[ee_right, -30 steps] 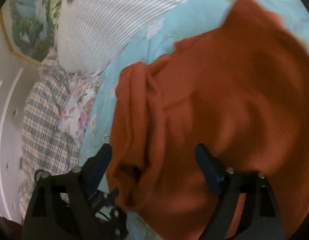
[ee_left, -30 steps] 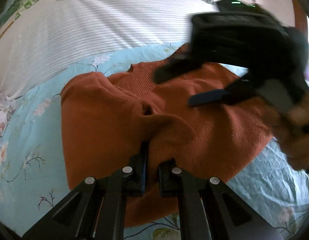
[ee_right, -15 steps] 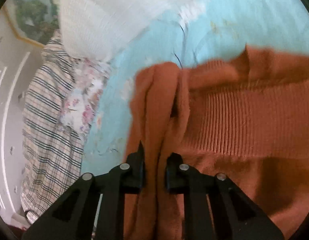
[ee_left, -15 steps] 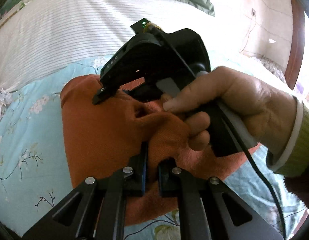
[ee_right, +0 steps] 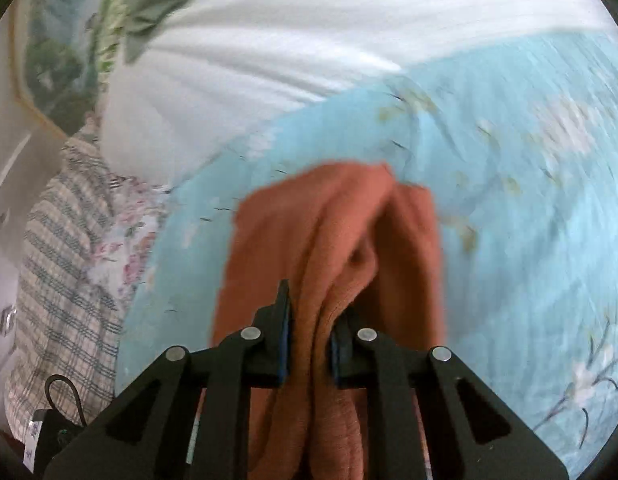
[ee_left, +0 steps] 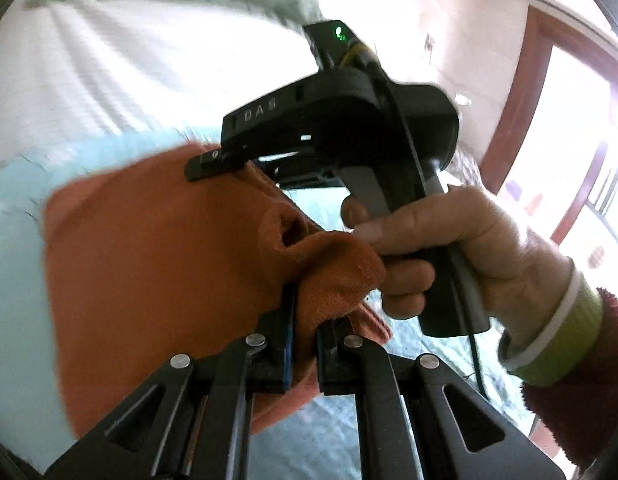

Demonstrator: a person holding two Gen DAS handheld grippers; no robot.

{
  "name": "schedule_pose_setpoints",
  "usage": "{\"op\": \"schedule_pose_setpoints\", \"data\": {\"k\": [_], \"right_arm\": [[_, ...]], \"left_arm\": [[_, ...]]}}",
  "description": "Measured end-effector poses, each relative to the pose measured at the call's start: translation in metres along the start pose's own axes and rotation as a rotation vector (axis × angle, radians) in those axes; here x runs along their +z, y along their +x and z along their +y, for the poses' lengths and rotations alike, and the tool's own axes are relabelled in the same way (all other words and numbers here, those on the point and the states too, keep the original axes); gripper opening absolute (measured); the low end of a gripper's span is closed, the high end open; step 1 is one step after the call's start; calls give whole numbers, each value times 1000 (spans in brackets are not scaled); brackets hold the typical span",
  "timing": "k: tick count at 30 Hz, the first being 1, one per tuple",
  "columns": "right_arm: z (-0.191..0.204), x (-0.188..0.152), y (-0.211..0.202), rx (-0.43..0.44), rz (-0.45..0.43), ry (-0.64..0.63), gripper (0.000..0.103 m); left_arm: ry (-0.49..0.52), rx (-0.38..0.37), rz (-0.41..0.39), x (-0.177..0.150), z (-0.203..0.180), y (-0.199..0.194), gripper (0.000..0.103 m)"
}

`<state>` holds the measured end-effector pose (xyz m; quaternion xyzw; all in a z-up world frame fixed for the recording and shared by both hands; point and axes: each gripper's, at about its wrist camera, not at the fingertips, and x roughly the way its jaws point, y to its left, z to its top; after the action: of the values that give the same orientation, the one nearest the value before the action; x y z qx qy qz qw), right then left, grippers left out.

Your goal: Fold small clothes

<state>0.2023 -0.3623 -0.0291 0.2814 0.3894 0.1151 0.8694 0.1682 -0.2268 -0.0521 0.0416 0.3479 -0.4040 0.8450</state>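
In the left wrist view, the left gripper point(ee_left: 303, 332) has its jaws pinched on a bunched fold of the orange sweater point(ee_left: 157, 272), the knit bulging up between them. The rest of the garment spreads out to the left of the jaws, over the light blue floral bedsheet point(ee_left: 13, 240) (this view is smeared with motion blur). Beyond it lies a white striped pillow point(ee_left: 121, 68). To the right, the right gripper point(ee_left: 207, 164) reaches across with its tip against the far edge of the sweater; its black body shows a small green light, and a person's hand point(ee_left: 449, 240) wraps the handle just beside the bunched fabric.

In the right wrist view, a plaid cloth point(ee_right: 61, 280) lies at the far left, with the white striped pillow point(ee_right: 309, 32) above. At the centre, the right gripper point(ee_right: 309, 340) has its jaws pressed onto a thick gathered fold of the orange sweater point(ee_right: 333, 236), which runs up from between them, with the blue floral bedsheet point(ee_right: 541, 208) behind it and filling the right side.
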Motion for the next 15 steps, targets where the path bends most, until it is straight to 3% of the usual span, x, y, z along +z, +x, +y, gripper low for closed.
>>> {"op": "schedule_pose_setpoints", "data": {"k": [4, 9, 11, 15], "right_arm": [[-1, 1, -3, 11, -20, -29, 16], [-19, -5, 12, -48, 17, -17, 21], [-25, -9, 8, -27, 8, 10, 22], [-27, -13, -11, -30, -36, 40, 34]], "left_arm": [[-4, -4, 30, -4, -1, 15, 7], [-5, -7, 54, -5, -7, 23, 7], [-29, -24, 85, -9, -5, 29, 12], [-73, -47, 101, -13, 3, 25, 18]]}}
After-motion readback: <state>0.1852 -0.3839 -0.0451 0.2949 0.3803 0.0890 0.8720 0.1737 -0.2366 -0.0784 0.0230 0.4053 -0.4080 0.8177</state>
